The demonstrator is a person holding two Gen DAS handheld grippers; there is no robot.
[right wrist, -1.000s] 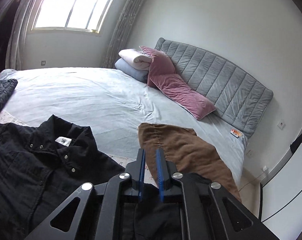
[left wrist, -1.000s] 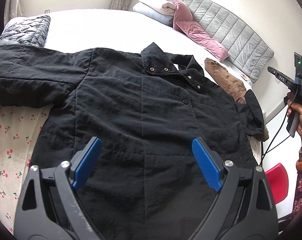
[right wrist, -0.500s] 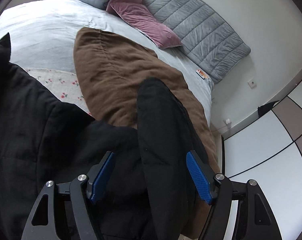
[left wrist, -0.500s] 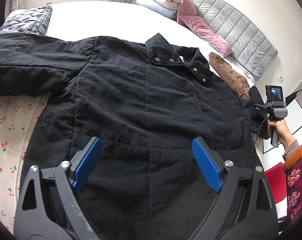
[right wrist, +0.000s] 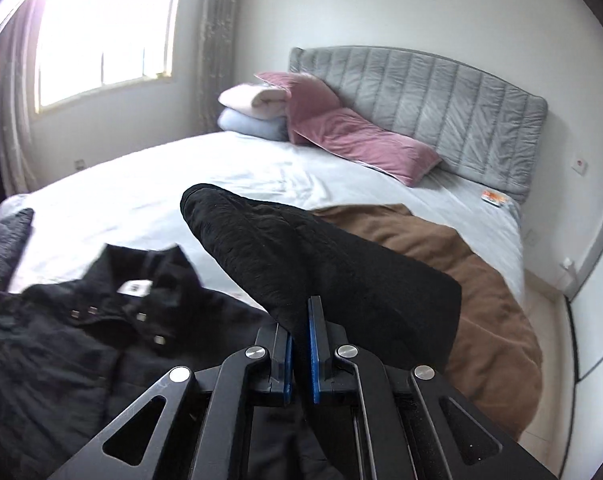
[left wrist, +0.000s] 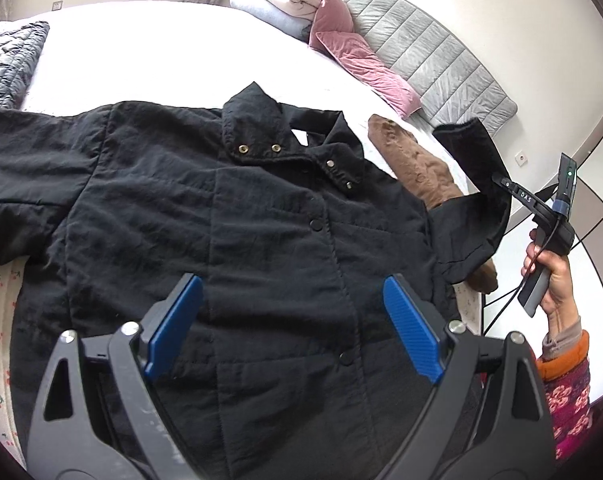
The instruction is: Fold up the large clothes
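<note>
On the bed (left wrist: 141,40), going from left to right, we have the black coat (left wrist: 261,220) laid face up, snaps done, collar toward the headboard (right wrist: 441,96). Its left sleeve (left wrist: 29,160) lies stretched out flat, ready, we judge, for a later fold. Our left tongs (left wrist: 293,320) hover over the coat's lower front, blue pads spread wide and holding nothing; we read that as standing by to pin or smooth the body while the other side is worked. Farther right, a brown garment (left wrist: 417,168) lies partly beneath the coat's edge, so lifting clear of it matters. At the far right, our right tongs (right wrist: 300,344) are pinched tight on the right sleeve (right wrist: 321,264), which rises off the bed and droops over the pads with its cuff pointing toward the coat's collar. Held so, the sleeve looks set to be carried inward across the chest as a first fold. Pink pillows (right wrist: 341,132) and folded bedding sit well apart by the headboard.
</note>
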